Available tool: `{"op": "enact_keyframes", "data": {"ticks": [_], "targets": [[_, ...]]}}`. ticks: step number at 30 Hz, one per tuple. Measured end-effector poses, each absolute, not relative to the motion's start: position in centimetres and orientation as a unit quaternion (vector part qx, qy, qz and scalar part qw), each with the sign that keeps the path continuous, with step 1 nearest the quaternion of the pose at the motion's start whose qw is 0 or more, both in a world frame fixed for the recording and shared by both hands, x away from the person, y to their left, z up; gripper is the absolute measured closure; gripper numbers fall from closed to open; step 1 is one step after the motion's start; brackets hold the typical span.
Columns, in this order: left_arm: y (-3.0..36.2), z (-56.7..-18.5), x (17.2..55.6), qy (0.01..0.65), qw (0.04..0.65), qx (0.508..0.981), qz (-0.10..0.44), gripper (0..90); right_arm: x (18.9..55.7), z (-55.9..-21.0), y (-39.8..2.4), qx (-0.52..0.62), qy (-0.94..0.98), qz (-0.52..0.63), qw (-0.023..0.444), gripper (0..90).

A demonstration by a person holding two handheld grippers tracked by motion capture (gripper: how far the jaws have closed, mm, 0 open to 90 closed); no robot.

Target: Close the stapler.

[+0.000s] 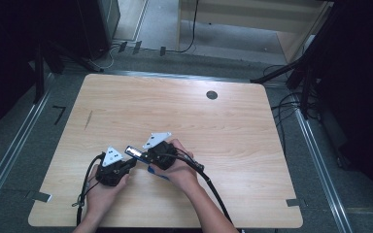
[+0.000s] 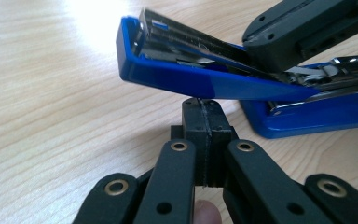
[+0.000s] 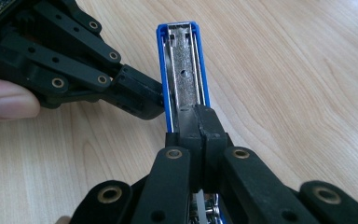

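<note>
- A blue stapler (image 2: 205,79) is being worked on by both grippers above the wooden worktop (image 1: 233,126); it is seen swung open, with the blue top cover lifted off the base and the metal staple channel (image 3: 185,74) laid bare.
- The right gripper (image 3: 200,123) is seen with its jaws pressed together, bearing on the metal magazine just ahead of its tips; whether a part is pinched between them cannot be told.
- From the right gripper, the open channel runs straight ahead, away from the jaws, and the stapler's hinge end lies below and behind its tips.
- The left gripper (image 2: 204,116) is also seen with its jaws pressed together and nothing between them; its tips are set against the underside of the raised blue cover, directly above them.
- From the left gripper, the stapler's base (image 2: 317,116) lies ahead and to the right, resting on the worktop.
- In the high view, the two grippers are seen close together near the person's edge of the worktop, the stapler between them.
- The step in hand is judged to be the holding open of the stapler, the cover being propped from below while the magazine is steadied.
- The next move is judged to call for steady support from the left gripper, so that the cover is not let drop, and for careful handling at the channel without the base being slid.
</note>
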State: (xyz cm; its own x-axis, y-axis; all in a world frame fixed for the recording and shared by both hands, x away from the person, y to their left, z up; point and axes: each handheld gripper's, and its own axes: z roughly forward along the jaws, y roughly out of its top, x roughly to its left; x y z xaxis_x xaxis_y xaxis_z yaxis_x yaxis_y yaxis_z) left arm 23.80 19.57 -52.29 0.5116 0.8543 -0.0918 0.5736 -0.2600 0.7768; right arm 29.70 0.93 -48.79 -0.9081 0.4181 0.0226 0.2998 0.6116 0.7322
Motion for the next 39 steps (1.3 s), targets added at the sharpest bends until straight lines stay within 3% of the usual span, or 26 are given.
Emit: {"op": "enact_keyframes", "data": {"ticks": [22,39], "targets": [[16.3,-52.6,22.5,0.412,0.437,0.787,0.139,90.0,29.0,-47.2,-0.9,0.199,0.886,0.410,0.081,90.0],[13.2,-53.2,22.6,0.380,0.432,0.807,0.133,90.0,28.4,-46.9,-2.7,0.207,0.879,0.423,0.082,90.0]]}}
